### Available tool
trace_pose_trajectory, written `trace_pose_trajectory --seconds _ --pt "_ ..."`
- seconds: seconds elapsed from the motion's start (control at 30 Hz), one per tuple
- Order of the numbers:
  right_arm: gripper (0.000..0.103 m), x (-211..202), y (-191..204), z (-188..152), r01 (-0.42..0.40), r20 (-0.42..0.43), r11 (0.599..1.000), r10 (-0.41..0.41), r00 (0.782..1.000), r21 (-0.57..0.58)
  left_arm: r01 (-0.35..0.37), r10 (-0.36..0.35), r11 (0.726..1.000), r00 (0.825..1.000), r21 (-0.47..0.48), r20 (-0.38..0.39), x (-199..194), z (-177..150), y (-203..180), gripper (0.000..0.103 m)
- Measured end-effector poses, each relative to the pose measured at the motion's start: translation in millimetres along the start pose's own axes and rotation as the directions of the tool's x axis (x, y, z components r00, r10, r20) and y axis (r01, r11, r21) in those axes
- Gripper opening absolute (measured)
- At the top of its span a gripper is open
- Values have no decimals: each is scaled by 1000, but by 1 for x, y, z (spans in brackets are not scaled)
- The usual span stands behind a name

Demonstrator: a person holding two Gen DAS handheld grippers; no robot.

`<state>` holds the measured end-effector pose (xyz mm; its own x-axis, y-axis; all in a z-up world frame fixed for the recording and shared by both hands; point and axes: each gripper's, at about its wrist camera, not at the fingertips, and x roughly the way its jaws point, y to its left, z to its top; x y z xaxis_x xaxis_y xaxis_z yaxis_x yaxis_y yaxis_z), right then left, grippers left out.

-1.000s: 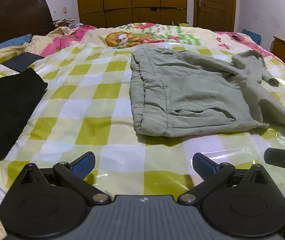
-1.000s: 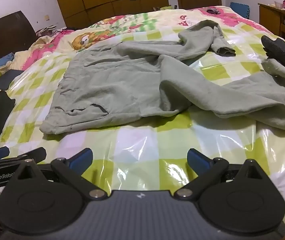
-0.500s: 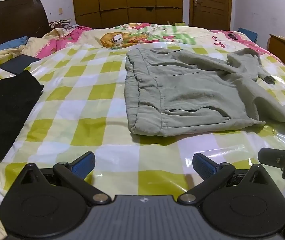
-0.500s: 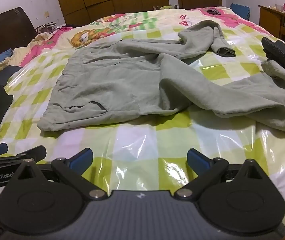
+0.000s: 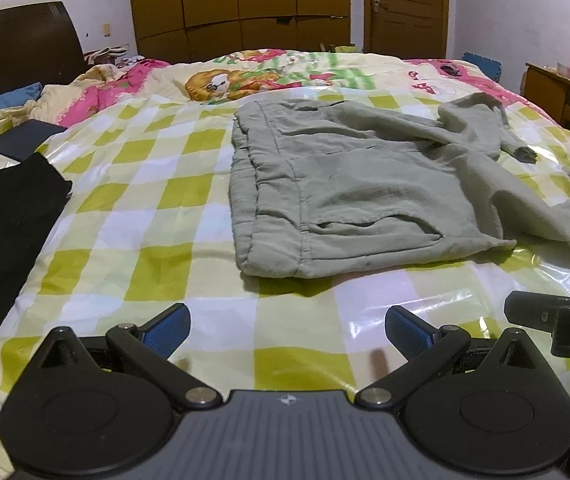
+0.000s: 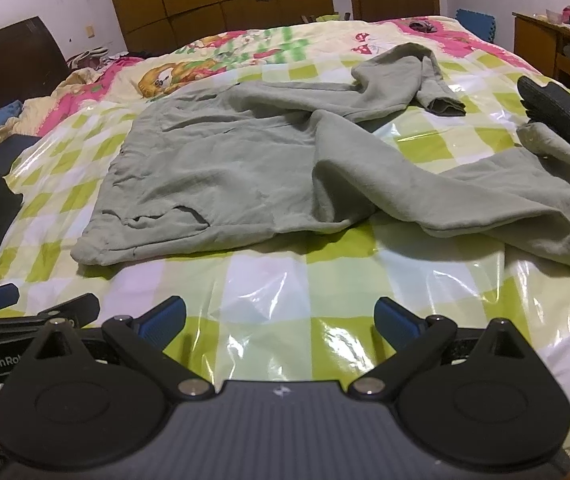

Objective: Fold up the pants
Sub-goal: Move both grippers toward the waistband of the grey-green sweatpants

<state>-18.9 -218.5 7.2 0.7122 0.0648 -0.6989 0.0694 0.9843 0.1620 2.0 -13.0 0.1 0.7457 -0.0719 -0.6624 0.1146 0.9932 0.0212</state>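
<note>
A pair of pale grey-green fabric pants (image 5: pixel 345 196) is lying unfolded across the middle of both views on a shiny yellow-green and white checked bedcover (image 5: pixel 133 216), its waistband facing the left side of the frame and its two legs trailing toward the right edge, one bunching up in the upper right. The left gripper (image 5: pixel 287 330) is hovering at the bottom centre of its view with its blue-tipped jaws spread wide, gripping nothing. The right gripper (image 6: pixel 279 322) is likewise sitting low in its frame, jaws spread apart and empty. A folded black cloth (image 5: pixel 1 232) is resting at the left edge.
</note>
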Motion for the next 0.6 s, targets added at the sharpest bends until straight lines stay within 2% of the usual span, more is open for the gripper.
trace_pose_trajectory --seconds 0.33,0.6 --pt "99 -11 -6 1 26 34 999 -27 999 21 28 -30 998 999 61 22 -6 8 -22 103" --pt "99 -22 -9 0 57 52 998 -58 997 26 74 -75 996 997 48 17 -7 12 -27 103"
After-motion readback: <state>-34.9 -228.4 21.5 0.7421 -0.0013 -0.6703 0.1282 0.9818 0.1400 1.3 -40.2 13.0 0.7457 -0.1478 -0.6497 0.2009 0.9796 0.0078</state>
